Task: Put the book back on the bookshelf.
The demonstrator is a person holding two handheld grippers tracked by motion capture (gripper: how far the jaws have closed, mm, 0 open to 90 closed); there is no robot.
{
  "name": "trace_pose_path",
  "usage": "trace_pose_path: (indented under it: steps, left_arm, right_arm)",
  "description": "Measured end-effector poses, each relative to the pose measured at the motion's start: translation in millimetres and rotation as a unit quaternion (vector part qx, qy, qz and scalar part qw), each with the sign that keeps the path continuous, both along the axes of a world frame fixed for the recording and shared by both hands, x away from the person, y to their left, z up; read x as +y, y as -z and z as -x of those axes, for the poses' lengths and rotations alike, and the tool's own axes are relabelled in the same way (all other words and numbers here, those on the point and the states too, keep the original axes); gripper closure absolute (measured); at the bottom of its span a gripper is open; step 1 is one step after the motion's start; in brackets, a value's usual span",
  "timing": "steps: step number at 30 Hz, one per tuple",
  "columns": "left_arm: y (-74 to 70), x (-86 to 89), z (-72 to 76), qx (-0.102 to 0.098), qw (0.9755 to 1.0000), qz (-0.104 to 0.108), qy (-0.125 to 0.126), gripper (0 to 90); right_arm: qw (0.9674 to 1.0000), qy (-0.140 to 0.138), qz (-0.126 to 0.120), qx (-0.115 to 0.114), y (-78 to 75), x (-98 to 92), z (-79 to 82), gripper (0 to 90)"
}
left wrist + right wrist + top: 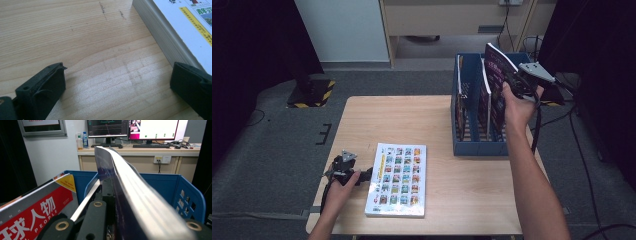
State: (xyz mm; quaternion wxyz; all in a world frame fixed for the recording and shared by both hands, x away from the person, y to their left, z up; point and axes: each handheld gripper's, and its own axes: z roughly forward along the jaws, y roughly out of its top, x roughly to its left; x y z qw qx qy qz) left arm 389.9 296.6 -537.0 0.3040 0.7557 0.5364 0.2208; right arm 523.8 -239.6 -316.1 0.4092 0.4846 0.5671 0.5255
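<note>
My right gripper (513, 84) is shut on a dark purple magazine (497, 65), held upright and tilted over the right slot of a blue file rack (477, 148). In the right gripper view the magazine (130, 185) runs edge-on between the jaws, above the rack's far wall (172, 187). A white picture book (398, 178) lies flat near the table's front edge. At its left edge my left gripper (364, 175) is open, low over the wood. In the left gripper view one jaw stands right beside the book's page edge (162, 32), with bare table between the jaws.
Other magazines stand in the rack's left and middle slots, one with a red cover (37, 205). The wooden table (412, 120) is bare between book and rack. A desk with monitors (130, 130) stands behind.
</note>
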Motion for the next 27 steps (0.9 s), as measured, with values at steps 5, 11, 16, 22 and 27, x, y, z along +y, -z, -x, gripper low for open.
trace_pose_path:
  steps: [5, 11, 16, 22, 27]
  left_arm:
    - [0.0, 0.0, 0.0, 0.0, 1.0, 0.0, 0.0, 0.0]
    - [0.0, 0.0, 0.0, 0.0, 1.0, 0.0, 0.0, 0.0]
    - [0.0, 0.0, 0.0, 0.0, 1.0, 0.0, 0.0, 0.0]
    - [0.0, 0.0, 0.0, 0.0, 1.0, 0.0, 0.001, 0.0]
    - [0.0, -0.1, 0.1, 0.0, 1.0, 0.001, 0.002, 0.0]
  right_arm:
    - [1.0, 0.001, -0.005, 0.001, 2.1, -0.3, -0.3, 83.8]
    - [1.0, -0.001, -0.001, 0.002, 5.2, 3.9, -0.9, 83.7]
    - [1.0, -0.001, -0.002, 0.004, 7.2, 7.7, -3.8, 83.7]
    - [1.0, -0.004, -0.004, 0.005, 11.6, 10.9, -8.7, 83.6]
    - [0.9999, -0.009, -0.011, 0.002, 16.9, 9.2, -11.7, 83.6]
